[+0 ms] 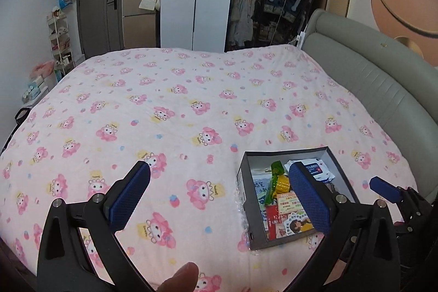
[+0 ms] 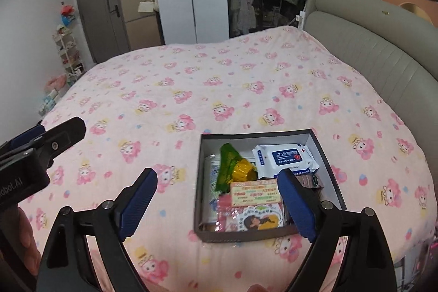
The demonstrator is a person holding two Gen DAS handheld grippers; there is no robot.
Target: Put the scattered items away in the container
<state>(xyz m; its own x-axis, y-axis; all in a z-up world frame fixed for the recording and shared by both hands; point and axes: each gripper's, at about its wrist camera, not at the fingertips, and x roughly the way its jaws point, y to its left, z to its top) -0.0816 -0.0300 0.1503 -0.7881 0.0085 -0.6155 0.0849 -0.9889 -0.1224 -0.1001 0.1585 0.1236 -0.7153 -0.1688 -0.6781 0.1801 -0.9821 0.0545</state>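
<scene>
Two grippers, both held above the pink cartoon-print bedspread (image 1: 191, 100): left gripper (image 1: 219, 190) spread wide, nothing between its blue pads; right gripper (image 2: 217, 199) likewise wide and empty. One dark open box (image 2: 325, 155), resting on the bedspread toward the grey headboard (image 2: 383, 64), its long axis running away from the cameras. Contents: white wipes pack (image 2: 284, 158) at the far end, green wrapper (image 2: 227, 168) lying lengthwise, yellow piece (image 2: 242, 168), printed cards (image 2: 254, 193) at the near end. Right view alone shows the brown packets (image 2: 310, 179); left view alone shows a fingertip (image 1: 180, 278) at the lower edge.
</scene>
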